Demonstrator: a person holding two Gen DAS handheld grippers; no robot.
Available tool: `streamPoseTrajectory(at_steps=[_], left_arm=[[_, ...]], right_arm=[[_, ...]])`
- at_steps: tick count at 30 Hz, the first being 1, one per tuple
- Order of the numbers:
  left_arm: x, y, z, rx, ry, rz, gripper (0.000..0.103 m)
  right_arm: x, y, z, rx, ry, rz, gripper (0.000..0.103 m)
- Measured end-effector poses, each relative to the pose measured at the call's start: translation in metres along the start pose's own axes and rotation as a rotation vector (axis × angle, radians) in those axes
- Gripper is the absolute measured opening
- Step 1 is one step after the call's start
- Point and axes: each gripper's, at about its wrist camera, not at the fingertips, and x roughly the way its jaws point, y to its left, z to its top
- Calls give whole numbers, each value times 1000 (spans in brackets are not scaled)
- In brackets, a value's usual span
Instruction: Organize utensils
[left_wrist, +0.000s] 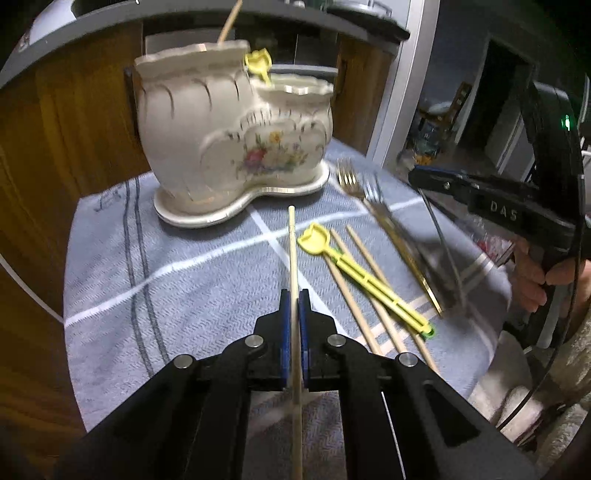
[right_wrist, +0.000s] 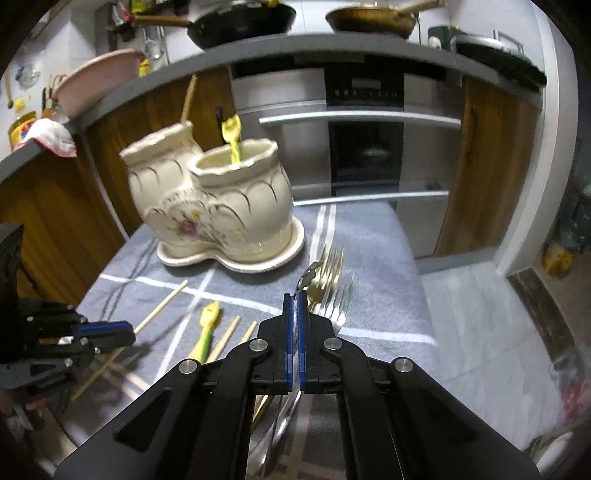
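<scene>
My left gripper (left_wrist: 294, 297) is shut on a wooden chopstick (left_wrist: 291, 240) that points toward the cream ceramic double holder (left_wrist: 207, 140). The holder's tall pot has a chopstick (left_wrist: 229, 22) in it, and its low pot has a yellow plastic utensil (left_wrist: 258, 64). On the cloth lie another yellow utensil (left_wrist: 354, 273), loose chopsticks (left_wrist: 351, 299), a gold fork (left_wrist: 347, 175) and a silver fork (left_wrist: 373, 194). My right gripper (right_wrist: 294, 295) is shut on a silver utensil (right_wrist: 308, 275) seen edge-on, raised over the forks (right_wrist: 328, 269). The left gripper (right_wrist: 129, 330) shows at the left edge of the right wrist view.
A blue-grey striped cloth (left_wrist: 166, 258) covers the small table. Behind the holder are wooden cabinets (right_wrist: 44, 206) and an oven (right_wrist: 364, 155) under a grey counter (right_wrist: 332, 48) bearing pans. Tiled floor (right_wrist: 480, 314) lies past the table's right edge. A hand (left_wrist: 532, 273) grips the right tool.
</scene>
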Motion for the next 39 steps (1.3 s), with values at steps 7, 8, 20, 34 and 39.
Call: streamPoseTrajectory(at_steps=[7, 8, 20, 34, 39], left_arm=[[-20, -2, 10, 4, -72, 4, 4], [-22, -2, 10, 6, -83, 5, 4], [-54, 6, 17, -8, -235, 7, 4], [-87, 29, 53, -36, -400, 43, 4], [-94, 31, 63, -39, -436, 36, 4]], right_arm=[[-34, 8, 1, -43, -111, -7, 2], [-36, 9, 2, -48, -120, -9, 2], [-65, 20, 15, -99, -243, -38, 1], [-70, 33, 51, -146, -326, -31, 1], [-69, 37, 59, -162, -333, -27, 1]])
